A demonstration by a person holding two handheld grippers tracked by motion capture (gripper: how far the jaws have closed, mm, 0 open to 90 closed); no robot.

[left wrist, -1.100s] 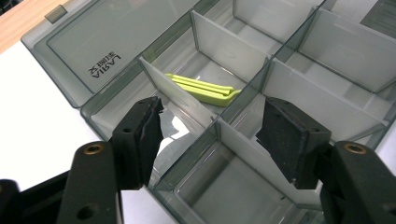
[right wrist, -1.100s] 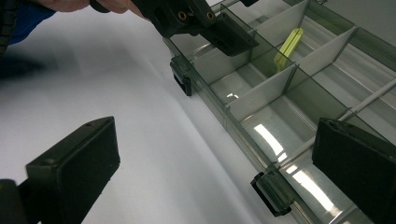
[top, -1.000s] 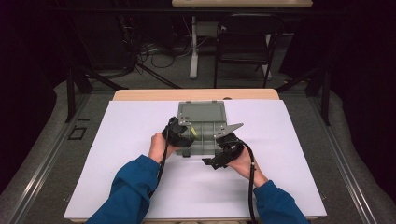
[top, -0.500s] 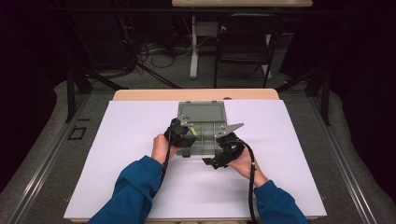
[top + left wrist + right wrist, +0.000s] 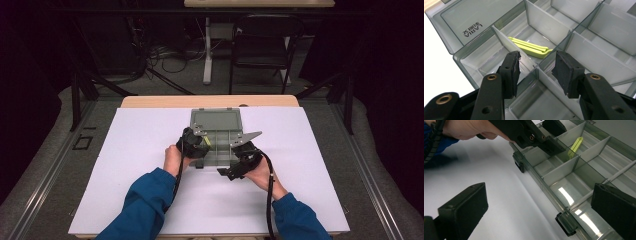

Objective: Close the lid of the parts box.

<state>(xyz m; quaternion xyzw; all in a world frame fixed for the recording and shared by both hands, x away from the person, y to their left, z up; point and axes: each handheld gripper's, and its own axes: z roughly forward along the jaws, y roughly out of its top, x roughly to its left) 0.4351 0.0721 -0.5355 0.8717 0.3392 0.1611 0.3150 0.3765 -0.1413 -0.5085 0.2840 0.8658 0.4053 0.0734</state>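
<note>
Left hand-held gripper (image 5: pixel 536 68) hangs wide open and empty over the clear compartment organiser box (image 5: pixel 218 145) at worktop (image 5: pixel 125 165) centre. The lime-green clip (image 5: pixel 531 47) lies at its twelve o'clock, one compartment on. Advise clearing the divider (image 5: pixel 511 47) before descending. Right hand-held gripper (image 5: pixel 536 212) gapes wide astride the box's near wall.

**Smoky plastic, matt black pads**

The box (image 5: pixel 499 22) is glossy, see-through grey plastic with smooth pale dividers. Beyond the left gripper (image 5: pixel 537 72)'s jaws a smooth lime plastic clip (image 5: pixel 531 47) lies. The pads (image 5: pixel 566 71) look matt, faintly rough, like rubber. Below the right gripper (image 5: pixel 541 212)'s jaws, the sheet (image 5: pixel 499 185) looks smooth, white and faintly sheeny.
</note>
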